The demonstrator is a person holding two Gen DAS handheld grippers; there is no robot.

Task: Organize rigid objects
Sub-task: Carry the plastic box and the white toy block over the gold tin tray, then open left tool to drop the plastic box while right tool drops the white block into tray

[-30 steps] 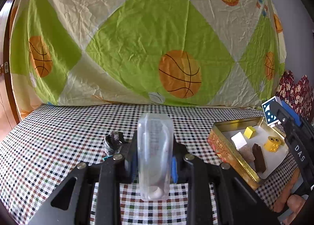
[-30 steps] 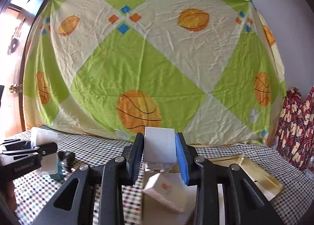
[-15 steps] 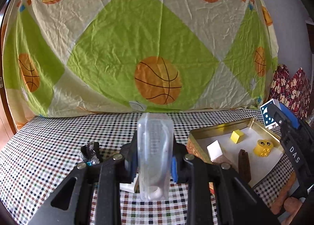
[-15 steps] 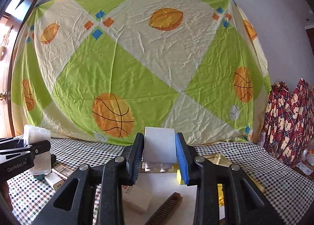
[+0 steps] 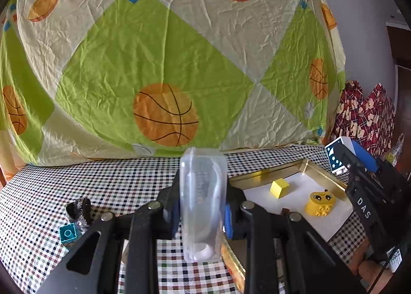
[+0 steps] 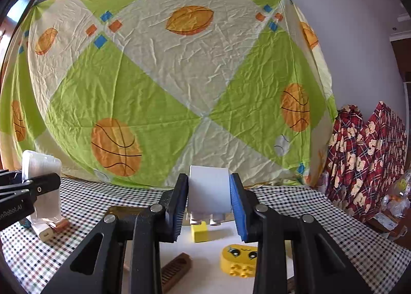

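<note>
My left gripper (image 5: 201, 213) is shut on a clear plastic box (image 5: 203, 201), held upright above the checked tablecloth, left of the gold tray (image 5: 321, 173). My right gripper (image 6: 209, 202) is shut on a white building block (image 6: 209, 191), held above the tray's white floor (image 6: 205, 255). In the tray lie a yellow cube (image 5: 279, 188), a yellow face brick (image 5: 319, 204) and a brown ridged piece (image 6: 176, 271). The right gripper also shows at the right of the left wrist view (image 5: 344, 158); the left gripper and clear box show at the left of the right wrist view (image 6: 42, 186).
A black crumpled item (image 5: 78, 210) and a teal square tile (image 5: 68, 233) lie on the cloth at left. A white block (image 6: 43, 232) and a brown piece (image 6: 60, 224) lie below the left gripper. A basketball-print sheet (image 5: 167, 75) hangs behind. Red patterned fabric (image 6: 364, 152) is at right.
Both grippers have risen and shifted right with their loads. The tray and its yellow pieces now sit closer under the right gripper.
</note>
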